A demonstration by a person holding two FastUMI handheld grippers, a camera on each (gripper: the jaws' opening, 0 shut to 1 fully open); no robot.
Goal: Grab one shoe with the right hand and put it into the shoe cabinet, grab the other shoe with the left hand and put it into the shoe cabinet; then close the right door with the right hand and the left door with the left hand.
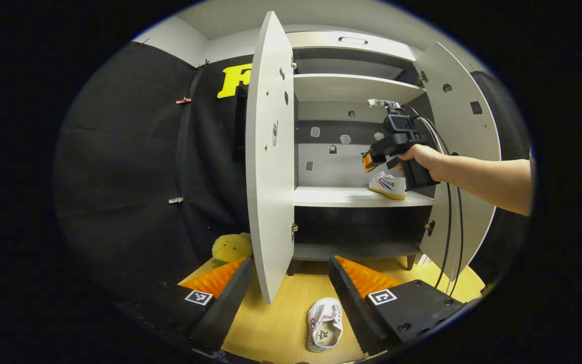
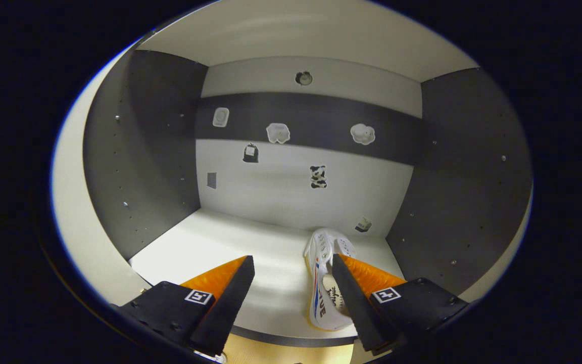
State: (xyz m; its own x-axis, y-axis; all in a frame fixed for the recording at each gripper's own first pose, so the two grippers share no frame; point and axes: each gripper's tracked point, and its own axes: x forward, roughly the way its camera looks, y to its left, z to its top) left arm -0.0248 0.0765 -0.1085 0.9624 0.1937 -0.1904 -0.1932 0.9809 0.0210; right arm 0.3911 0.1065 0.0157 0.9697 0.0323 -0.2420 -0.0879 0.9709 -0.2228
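The white shoe cabinet (image 1: pixel 351 197) stands with both doors open. One white shoe (image 1: pixel 389 184) with red and blue stripes rests on the middle shelf (image 2: pixel 250 247), at its right side. My right gripper (image 2: pixel 292 258) is open just above that shelf, and the shoe (image 2: pixel 321 263) lies beside its right-hand finger, not clamped. From the left gripper view, a hand holds the right gripper (image 1: pixel 372 161) over this shoe. The second white shoe (image 1: pixel 324 323) lies on the wooden floor before the cabinet. My left gripper (image 1: pixel 291 260) hangs open above it, fingers wide apart.
The left door (image 1: pixel 271 151) swings out towards me and the right door (image 1: pixel 455 151) stands open behind the person's forearm. A yellow plush toy (image 1: pixel 231 247) sits on the floor left of the cabinet. Cables (image 1: pixel 447 242) hang from the right gripper.
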